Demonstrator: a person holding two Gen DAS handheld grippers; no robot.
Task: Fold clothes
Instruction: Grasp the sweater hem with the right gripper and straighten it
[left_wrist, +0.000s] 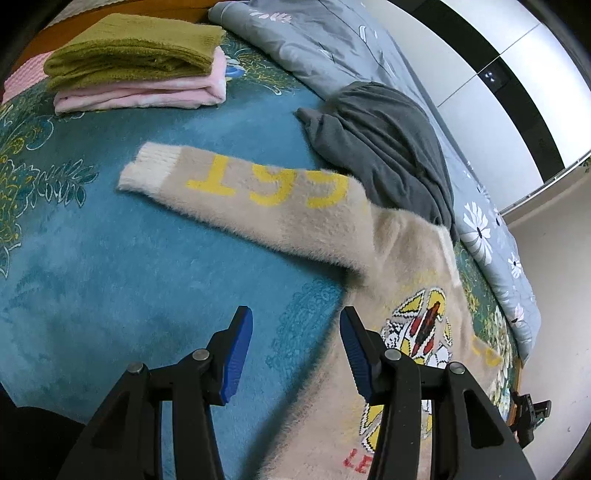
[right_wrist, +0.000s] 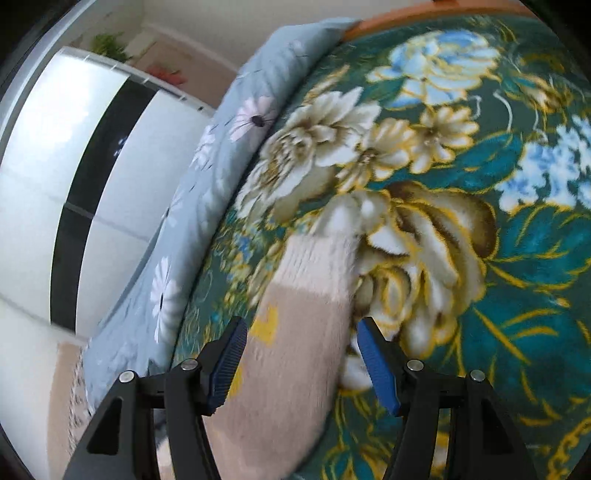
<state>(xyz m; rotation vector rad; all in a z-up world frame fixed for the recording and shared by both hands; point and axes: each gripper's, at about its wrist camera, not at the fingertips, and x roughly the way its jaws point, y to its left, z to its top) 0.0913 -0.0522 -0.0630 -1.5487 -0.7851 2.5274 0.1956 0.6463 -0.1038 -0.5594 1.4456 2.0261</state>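
Observation:
A fuzzy beige sweater with a crest print lies flat on the teal blanket. One sleeve, with yellow letters and a white cuff, stretches out to the left. My left gripper hovers open over the blanket beside the sweater's side edge, with nothing between its pads. In the right wrist view the other sleeve runs up to its white cuff. My right gripper is open and straddles this sleeve, its blue pads clear of the fabric on both sides.
Folded olive and pink garments are stacked at the back left. A crumpled dark grey garment lies behind the sweater. A grey floral duvet runs along the far side, with a white wardrobe beyond.

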